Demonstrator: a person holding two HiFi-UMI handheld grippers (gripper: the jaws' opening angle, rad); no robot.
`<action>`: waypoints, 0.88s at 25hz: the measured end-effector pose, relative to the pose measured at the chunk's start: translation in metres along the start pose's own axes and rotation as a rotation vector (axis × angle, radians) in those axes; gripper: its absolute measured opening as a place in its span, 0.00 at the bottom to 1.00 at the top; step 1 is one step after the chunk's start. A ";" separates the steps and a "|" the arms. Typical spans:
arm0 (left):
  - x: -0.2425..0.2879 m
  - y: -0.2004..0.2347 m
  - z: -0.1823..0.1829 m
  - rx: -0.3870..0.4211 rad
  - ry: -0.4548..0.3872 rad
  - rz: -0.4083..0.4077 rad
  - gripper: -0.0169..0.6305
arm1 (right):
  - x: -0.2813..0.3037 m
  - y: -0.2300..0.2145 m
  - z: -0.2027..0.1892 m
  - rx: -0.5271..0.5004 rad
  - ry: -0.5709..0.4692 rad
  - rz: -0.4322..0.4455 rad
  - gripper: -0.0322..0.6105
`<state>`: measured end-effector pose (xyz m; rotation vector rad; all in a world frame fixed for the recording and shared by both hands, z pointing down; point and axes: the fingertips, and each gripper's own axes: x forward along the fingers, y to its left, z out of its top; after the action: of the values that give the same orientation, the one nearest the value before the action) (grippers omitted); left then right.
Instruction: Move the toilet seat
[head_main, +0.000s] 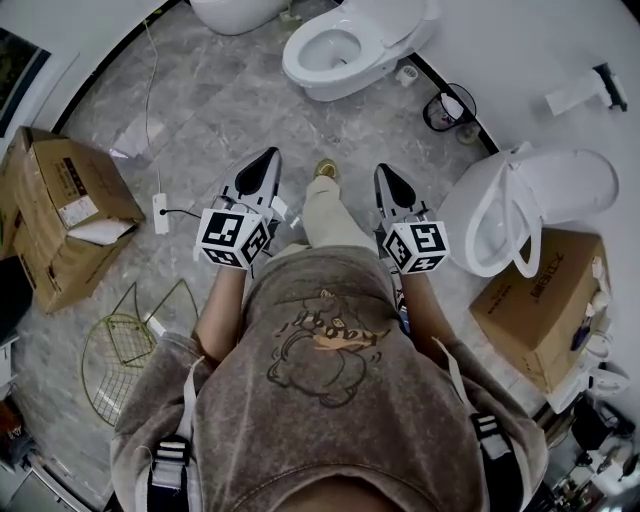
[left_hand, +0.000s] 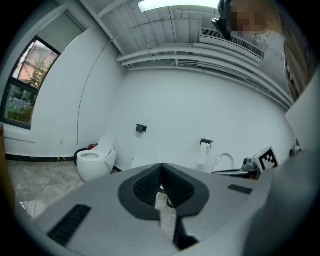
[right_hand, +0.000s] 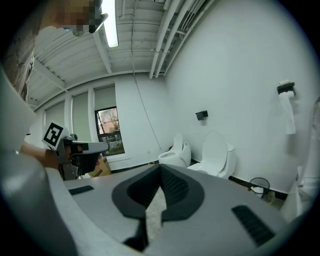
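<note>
Head view, seat: your glossy white oval toilet seat (head_main: 521, 235) stands raised on the toilet (head_main: 570, 185).
Head view, around: a cardboard box (head_main: 540, 310) sits just beside that toilet.
Head view, grippers: the right gripper (head_main: 386, 172) is near that toilet, and the left gripper (head_main: 268, 157) is farther from it.
Left gripper view: the ribbed dark jaws are pressed together and empty.
Right gripper view: the jaws are likewise pressed together and empty.

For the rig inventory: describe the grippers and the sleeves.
Left gripper and right gripper match: grey bodies tapering to black ribbed jaws, each carrying a white cube with black square markers. Brown-grey sweatshirt sleeves end above the forearms.
</note>
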<state>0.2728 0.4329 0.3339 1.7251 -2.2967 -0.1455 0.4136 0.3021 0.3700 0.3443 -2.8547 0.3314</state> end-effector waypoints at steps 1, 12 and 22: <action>0.004 0.004 0.001 0.001 0.001 -0.002 0.04 | 0.007 -0.001 0.000 0.002 0.000 0.001 0.05; 0.065 0.049 0.022 -0.003 0.020 -0.012 0.04 | 0.078 -0.021 0.020 0.021 0.020 0.010 0.05; 0.147 0.088 0.062 -0.003 0.032 0.000 0.04 | 0.158 -0.067 0.067 0.032 0.030 0.043 0.05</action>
<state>0.1367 0.3134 0.3172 1.7134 -2.2728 -0.1213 0.2676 0.1897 0.3619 0.2817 -2.8330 0.3871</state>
